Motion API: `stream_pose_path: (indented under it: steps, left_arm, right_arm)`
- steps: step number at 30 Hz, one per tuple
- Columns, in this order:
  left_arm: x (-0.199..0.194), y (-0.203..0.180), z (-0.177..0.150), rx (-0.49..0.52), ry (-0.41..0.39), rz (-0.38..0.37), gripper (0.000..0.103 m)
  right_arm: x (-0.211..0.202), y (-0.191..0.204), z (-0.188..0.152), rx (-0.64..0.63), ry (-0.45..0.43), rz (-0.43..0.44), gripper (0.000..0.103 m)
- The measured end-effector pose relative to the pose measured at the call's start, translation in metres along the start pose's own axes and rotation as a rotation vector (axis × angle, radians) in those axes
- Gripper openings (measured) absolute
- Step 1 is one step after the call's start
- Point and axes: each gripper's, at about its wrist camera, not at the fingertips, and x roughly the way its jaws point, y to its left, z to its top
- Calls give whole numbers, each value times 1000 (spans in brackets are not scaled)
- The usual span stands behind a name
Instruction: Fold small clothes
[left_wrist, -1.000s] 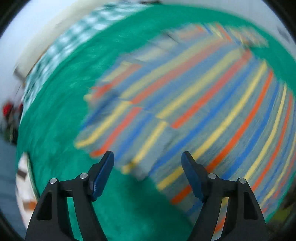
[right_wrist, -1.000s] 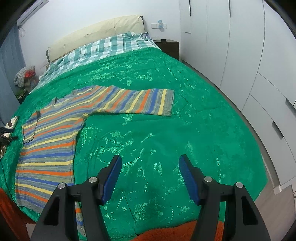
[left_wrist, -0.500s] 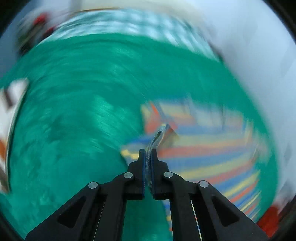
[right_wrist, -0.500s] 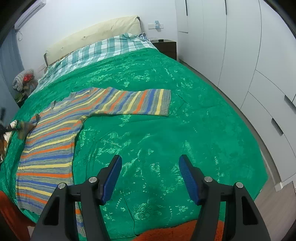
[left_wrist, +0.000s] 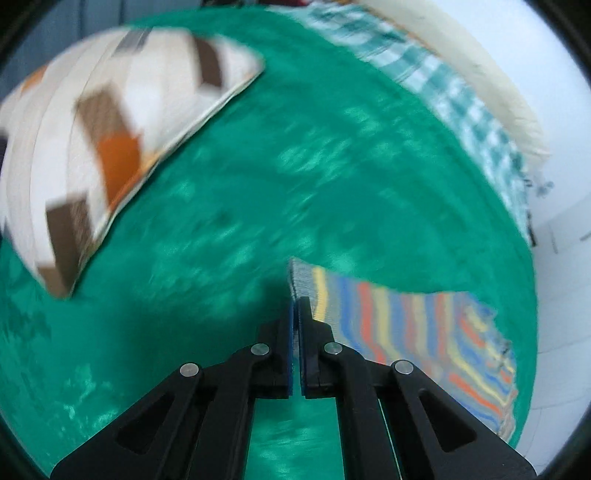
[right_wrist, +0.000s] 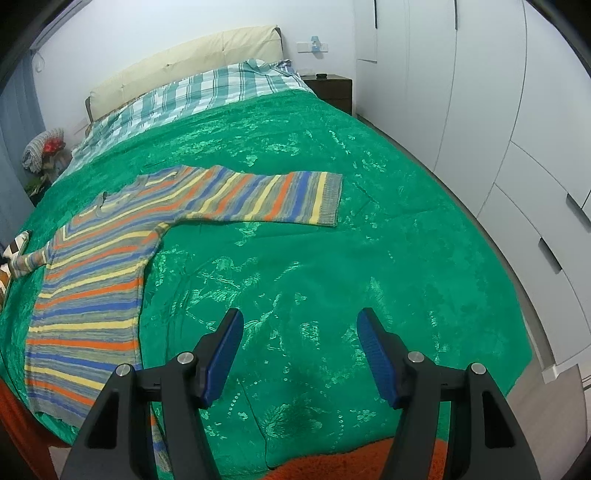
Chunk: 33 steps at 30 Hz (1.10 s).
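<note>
A striped sweater (right_wrist: 96, 258) in grey, blue, orange and yellow lies flat on the green bedspread (right_wrist: 332, 240). Its one sleeve (right_wrist: 280, 199) stretches out to the right. My left gripper (left_wrist: 295, 310) is shut on the cuff of the other sleeve (left_wrist: 388, 321), which trails off to the right in the left wrist view. That sleeve (right_wrist: 29, 260) shows pulled out at the far left of the right wrist view. My right gripper (right_wrist: 297, 332) is open and empty above bare bedspread, right of the sweater's body.
A white cushion with brown and orange patches (left_wrist: 92, 147) lies on the bed ahead-left of my left gripper. A checked sheet (right_wrist: 192, 96) and cream headboard (right_wrist: 184, 62) are at the bed's head. White wardrobes (right_wrist: 498, 110) line the right side. An orange blanket (right_wrist: 351, 465) lies at the near edge.
My left gripper closed on the folded-in sleeve's cuff and pulled it outward to the left, away from the sweater's body. My right gripper stayed open and hardly moved.
</note>
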Motion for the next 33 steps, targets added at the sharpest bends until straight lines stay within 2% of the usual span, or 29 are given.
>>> stream_pose_path:
  steps: [2,3,4,5,7,8,10,12,15,18,20,21,22,25,28,33]
  left_arm:
    - [9,14,-9,-17,25,-4,0]
    - [6,19,-14,-30,5,-56,1]
    - [1,23,-18,-46,-18,-100,7]
    - [-3,26,-22,-68,-34,-135,17]
    - [-11,33,-31,-97,-46,-215,72]
    - [-17,34,-39,-91,-70,-237,77]
    - [-20,34,-52,-31,-98,-226,76]
    - [-10,30,-62,49,-69,-199,76]
    - [10,15,-70,158,-30,-147,70]
    - [20,-5,-63,213,-81,-137,67]
    - [25,-17,-54,220,-101,-158,45]
    - [33,-21,-48,221,-95,-163,19]
    - [36,-24,-46,227,-85,-161,5]
    - [35,-24,-41,217,-62,-170,4]
    - [17,-12,-41,165,-21,-206,3]
    - [-8,10,-46,39,152,-216,3]
  right_arm:
    - [3,0,1,2,10,0,64]
    - [4,1,1,1,15,0,64]
    - [5,2,1,-4,20,-1,64]
    - [5,3,1,-9,21,-3,64]
    - [5,4,1,-18,18,-9,64]
    - [4,4,1,-18,14,-12,64]
    - [3,3,1,-12,9,-13,64]
    - [4,2,1,-5,13,-11,64]
    - [7,2,1,-10,27,-10,64]
    - [9,5,1,-20,37,-16,64]
    - [9,7,0,-28,41,-26,64]
    - [8,8,0,-32,40,-30,64]
    - [8,9,0,-37,37,-35,64]
    - [7,10,-1,-46,34,-41,64]
    - [8,10,0,-48,39,-40,64]
    - [10,10,0,-49,46,-34,64]
